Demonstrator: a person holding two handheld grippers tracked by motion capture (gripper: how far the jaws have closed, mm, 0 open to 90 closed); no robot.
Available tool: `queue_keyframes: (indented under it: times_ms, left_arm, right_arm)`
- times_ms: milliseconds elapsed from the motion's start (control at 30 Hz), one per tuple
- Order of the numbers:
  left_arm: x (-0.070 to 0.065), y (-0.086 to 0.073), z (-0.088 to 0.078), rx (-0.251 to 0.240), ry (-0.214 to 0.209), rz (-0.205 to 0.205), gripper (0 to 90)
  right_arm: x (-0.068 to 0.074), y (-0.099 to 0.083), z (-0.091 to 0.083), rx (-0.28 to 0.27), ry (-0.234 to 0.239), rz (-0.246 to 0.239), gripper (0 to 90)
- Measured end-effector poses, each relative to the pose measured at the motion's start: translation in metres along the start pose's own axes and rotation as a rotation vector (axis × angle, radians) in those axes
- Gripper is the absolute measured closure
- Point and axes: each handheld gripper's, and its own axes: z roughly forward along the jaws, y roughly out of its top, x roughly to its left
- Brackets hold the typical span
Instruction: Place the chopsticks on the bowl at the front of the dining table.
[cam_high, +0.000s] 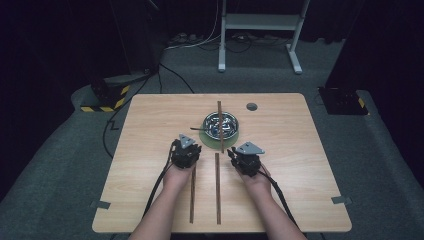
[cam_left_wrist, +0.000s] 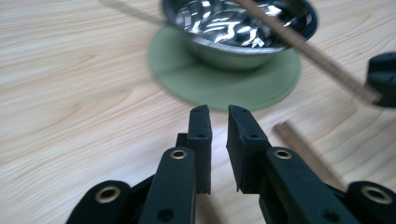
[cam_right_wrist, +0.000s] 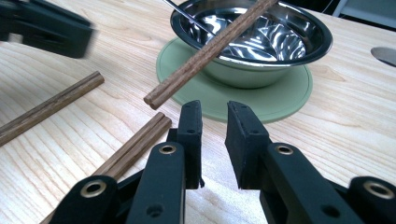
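A steel bowl (cam_high: 220, 125) (cam_left_wrist: 233, 28) (cam_right_wrist: 261, 42) sits on a round green mat (cam_high: 212, 142) (cam_left_wrist: 224, 86) (cam_right_wrist: 280, 100) at the table's middle. A long wooden stick (cam_high: 220, 112) (cam_left_wrist: 308, 49) (cam_right_wrist: 210, 49) lies across its rim, and a thin metal handle (cam_high: 197, 128) (cam_right_wrist: 187, 16) pokes out to the left. Two more sticks (cam_high: 217, 187) (cam_high: 192, 192) lie on the table towards me. My left gripper (cam_high: 189, 146) (cam_left_wrist: 218, 109) and right gripper (cam_high: 240, 151) (cam_right_wrist: 215, 105) hover on either side of the mat's near edge. Each has its jaws a narrow gap apart with nothing between them.
A small grey disc (cam_high: 251, 106) lies on the table behind the bowl to the right. The table (cam_high: 300, 150) is light wood with bare surface on both sides. On the floor beyond stand a white metal frame (cam_high: 260, 22) and a yellow-black striped block (cam_high: 105, 100).
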Motion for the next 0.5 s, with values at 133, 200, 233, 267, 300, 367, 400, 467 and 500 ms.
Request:
queue_keyframes:
  times_ms: [133, 200, 233, 267, 300, 367, 400, 467, 500]
  left_arm:
    - [0.019, -0.017, -0.02, 0.006, 0.047, -0.001, 72.8]
    - [0.026, -0.027, -0.031, 0.011, 0.08, 0.002, 69.9]
    - [0.03, -0.031, -0.036, 0.017, 0.099, 0.006, 69.3]
    - [0.033, -0.036, -0.041, 0.02, 0.113, 0.012, 67.9]
    - [0.036, -0.04, -0.046, 0.029, 0.122, 0.013, 66.4]
    - [0.044, -0.049, -0.056, 0.053, 0.136, 0.011, 61.4]
    - [0.047, -0.053, -0.06, 0.058, 0.142, 0.002, 59.6]
    - [0.052, -0.062, -0.07, 0.08, 0.15, 0.004, 56.2]
    - [0.054, -0.066, -0.075, 0.087, 0.15, 0.004, 54.6]
  right_arm:
    - [0.0, -0.001, 0.0, 0.002, -0.009, 0.005, 75.3]
    - [0.0, -0.001, 0.001, 0.009, -0.008, 0.01, 75.2]
    - [-0.001, -0.002, 0.001, 0.011, -0.01, 0.011, 75.1]
    - [-0.002, -0.002, 0.001, 0.012, -0.015, 0.001, 75.0]
    - [-0.002, -0.002, 0.001, 0.015, -0.018, 0.001, 75.0]
    - [-0.003, -0.003, 0.002, 0.019, -0.025, 0.003, 74.7]
    - [-0.002, -0.003, 0.001, 0.024, -0.027, 0.012, 74.7]
    - [-0.003, -0.004, 0.002, 0.024, -0.028, 0.015, 74.2]
    - [-0.004, -0.004, 0.002, 0.023, -0.032, 0.005, 74.0]
